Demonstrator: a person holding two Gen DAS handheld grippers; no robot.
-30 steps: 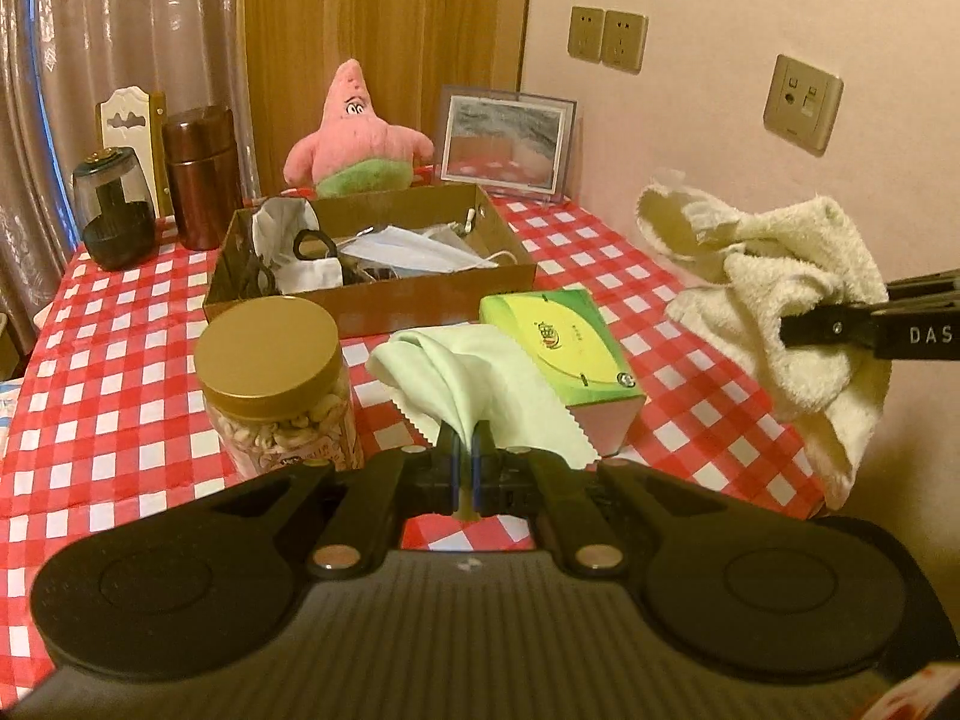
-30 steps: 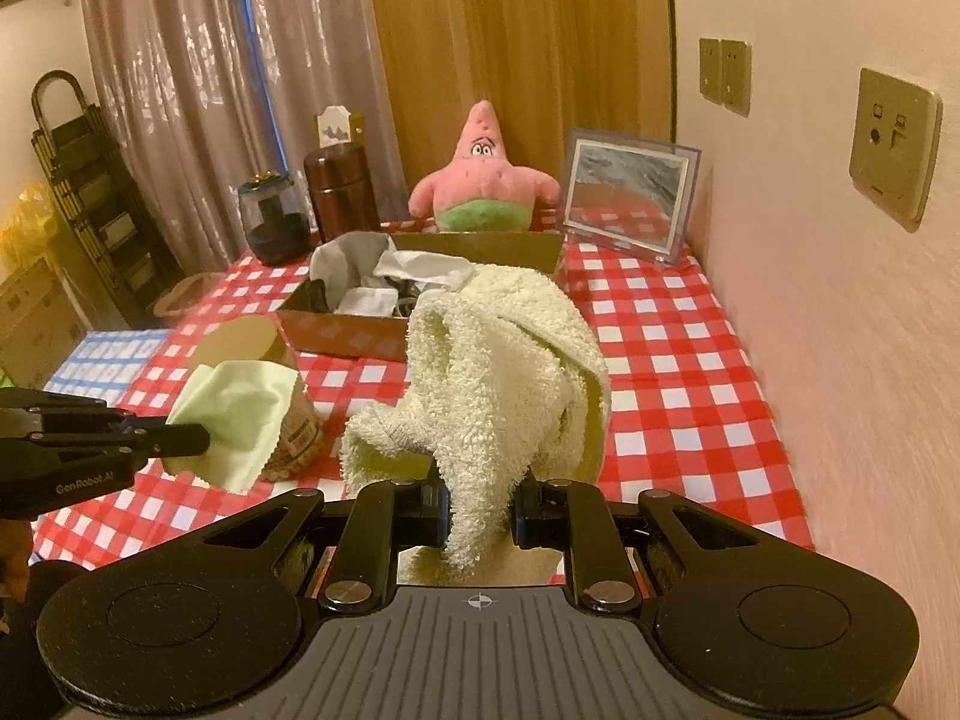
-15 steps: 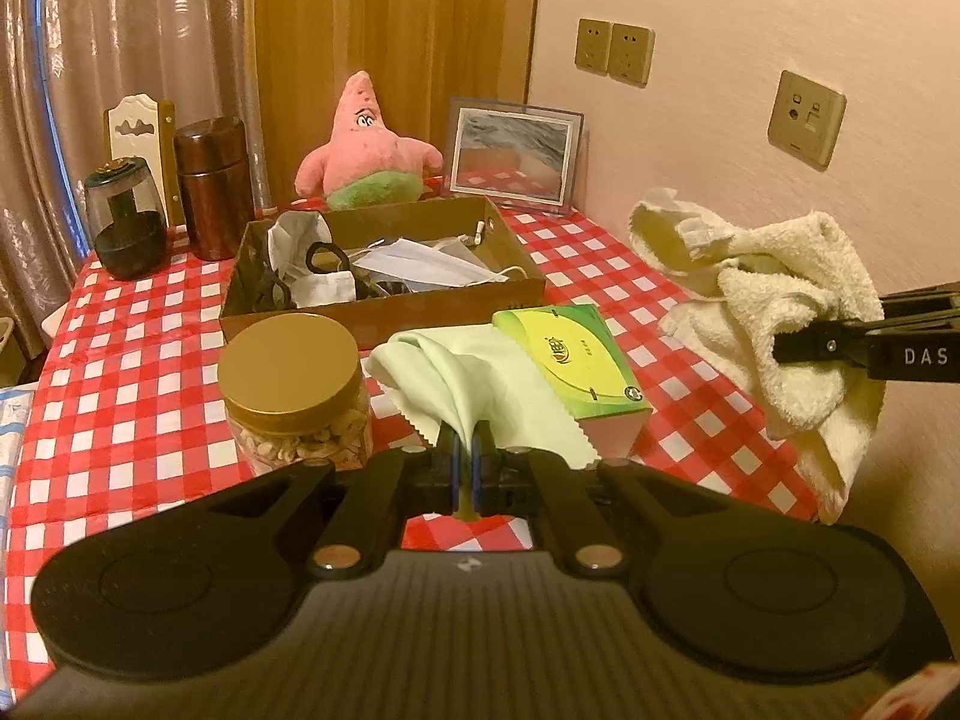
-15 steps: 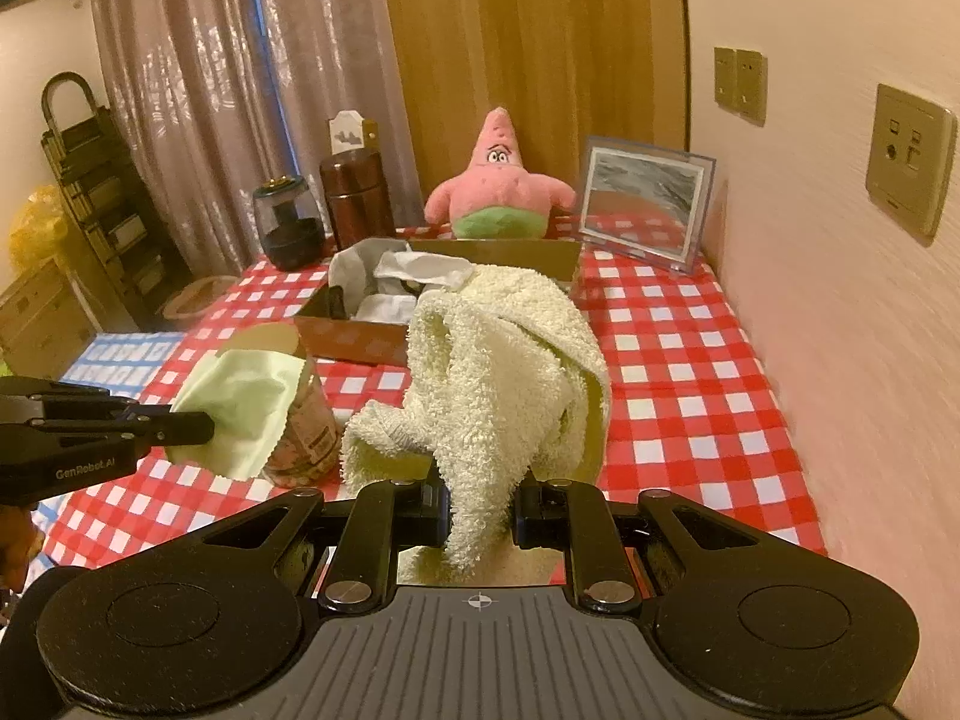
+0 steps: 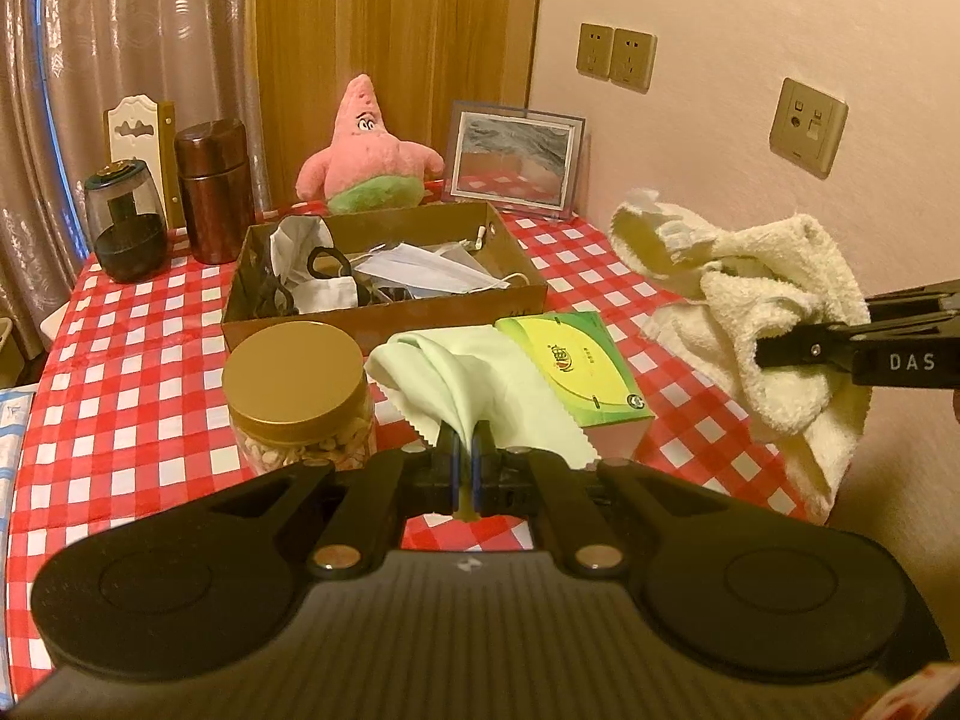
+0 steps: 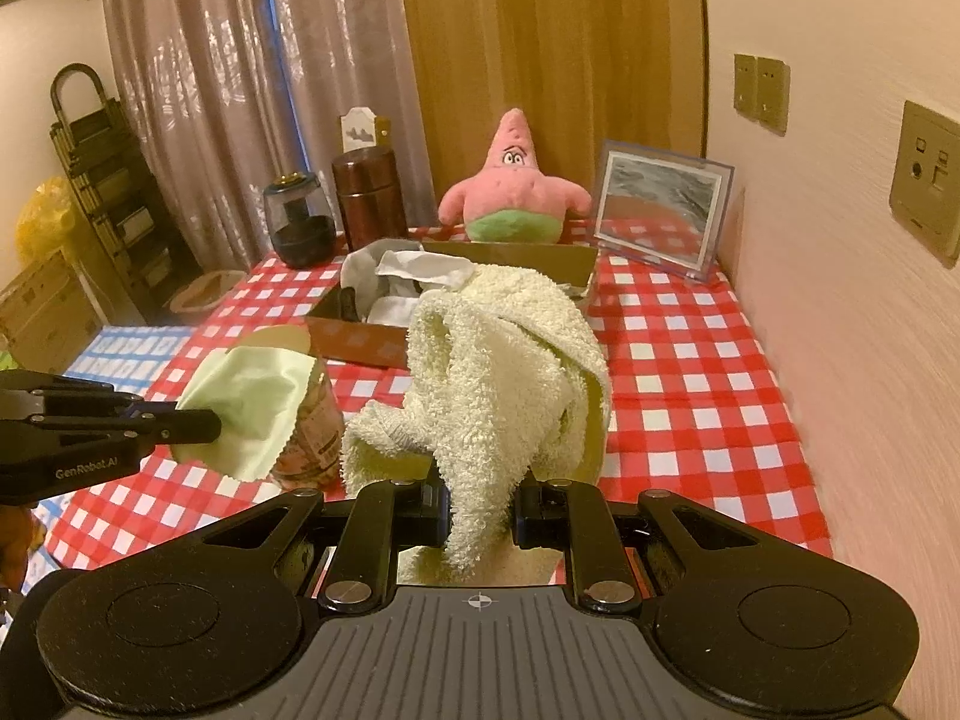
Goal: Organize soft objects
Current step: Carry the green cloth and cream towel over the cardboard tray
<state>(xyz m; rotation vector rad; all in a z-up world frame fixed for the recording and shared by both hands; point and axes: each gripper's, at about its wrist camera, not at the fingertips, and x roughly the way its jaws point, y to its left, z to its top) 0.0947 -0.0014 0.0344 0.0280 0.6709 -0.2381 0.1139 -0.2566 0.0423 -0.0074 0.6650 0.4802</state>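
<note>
My left gripper (image 5: 463,468) is shut on a thin pale green cloth (image 5: 474,378) and holds it above the checked table; the cloth also shows in the right wrist view (image 6: 246,402). My right gripper (image 6: 480,504) is shut on a cream terry towel (image 6: 498,384) that hangs in folds; in the left wrist view the towel (image 5: 774,300) hangs at the right. A pink star plush (image 5: 363,150) sits at the table's back. A cardboard box (image 5: 384,312) holds masks and cloths.
A nut jar with a gold lid (image 5: 297,396) stands in front of the box. A green tissue pack (image 5: 576,372) lies beside it. A brown canister (image 5: 213,192), a dark grinder (image 5: 123,228) and a picture frame (image 5: 513,159) stand at the back. The wall is close on the right.
Both grippers have risen and drawn back a little with their cloths still held. Nothing was let go.
</note>
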